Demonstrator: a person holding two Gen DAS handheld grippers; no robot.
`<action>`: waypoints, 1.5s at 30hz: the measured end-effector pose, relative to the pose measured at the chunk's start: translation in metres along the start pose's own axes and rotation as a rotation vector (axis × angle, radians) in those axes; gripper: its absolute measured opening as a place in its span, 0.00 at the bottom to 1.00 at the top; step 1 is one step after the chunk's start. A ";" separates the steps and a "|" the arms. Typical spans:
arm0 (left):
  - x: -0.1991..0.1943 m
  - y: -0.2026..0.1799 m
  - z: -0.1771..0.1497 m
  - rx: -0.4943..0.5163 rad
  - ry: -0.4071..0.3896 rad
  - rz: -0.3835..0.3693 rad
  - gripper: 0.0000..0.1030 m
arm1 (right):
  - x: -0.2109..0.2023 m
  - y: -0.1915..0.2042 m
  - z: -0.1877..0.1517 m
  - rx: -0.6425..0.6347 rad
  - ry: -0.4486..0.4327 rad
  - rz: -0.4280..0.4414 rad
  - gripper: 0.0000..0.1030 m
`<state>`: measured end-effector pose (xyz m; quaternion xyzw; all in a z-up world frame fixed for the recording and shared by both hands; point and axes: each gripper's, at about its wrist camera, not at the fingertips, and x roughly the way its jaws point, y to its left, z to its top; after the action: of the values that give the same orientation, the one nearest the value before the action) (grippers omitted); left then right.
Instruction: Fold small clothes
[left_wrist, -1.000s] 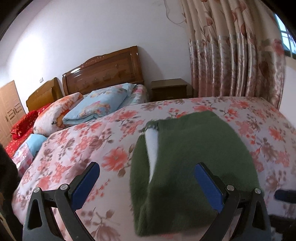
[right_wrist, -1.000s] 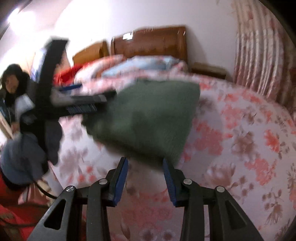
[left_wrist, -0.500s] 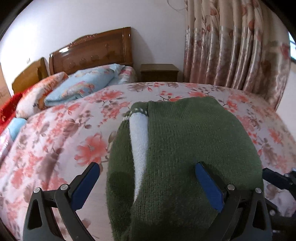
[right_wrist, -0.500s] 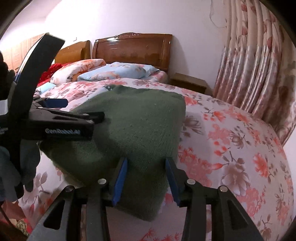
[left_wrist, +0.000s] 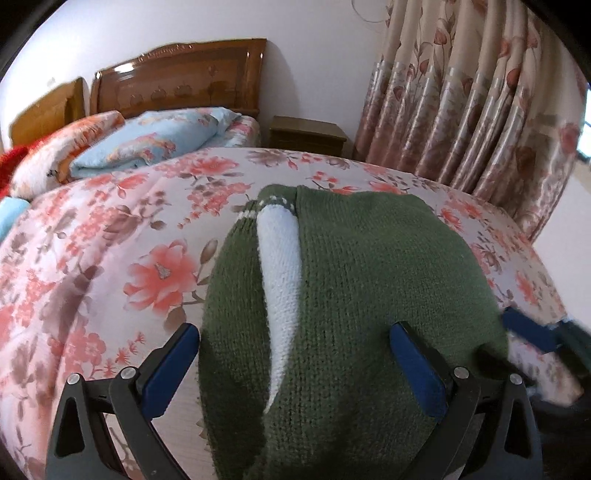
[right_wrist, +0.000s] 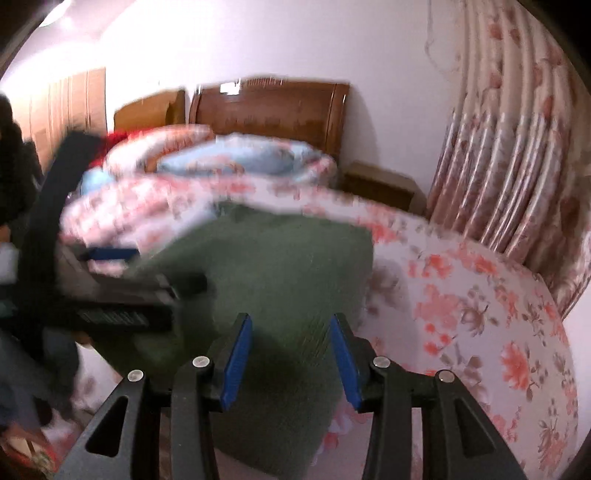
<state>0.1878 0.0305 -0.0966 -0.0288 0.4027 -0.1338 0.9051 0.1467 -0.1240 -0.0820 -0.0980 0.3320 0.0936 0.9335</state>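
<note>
The green knitted garment, folded with a white strip showing along its seam, lay on the floral quilt near the bed's near edge. The left gripper hung over it, claw spread wide, blue pads to either side. The right gripper, blurred, sat at the garment's near right corner, claw apart, green knit between the pads.
</note>
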 end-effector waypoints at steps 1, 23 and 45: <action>0.001 0.003 0.000 -0.011 0.008 -0.017 1.00 | -0.001 0.000 -0.004 -0.001 -0.036 -0.006 0.45; 0.037 -0.044 0.063 0.238 0.000 0.155 1.00 | 0.001 -0.027 -0.022 0.122 -0.024 0.121 0.67; 0.027 -0.013 0.044 0.125 -0.031 0.109 1.00 | 0.109 -0.076 0.078 0.122 0.115 0.152 0.46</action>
<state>0.2346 0.0087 -0.0841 0.0476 0.3804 -0.1087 0.9172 0.2952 -0.1657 -0.0833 -0.0206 0.3967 0.1379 0.9073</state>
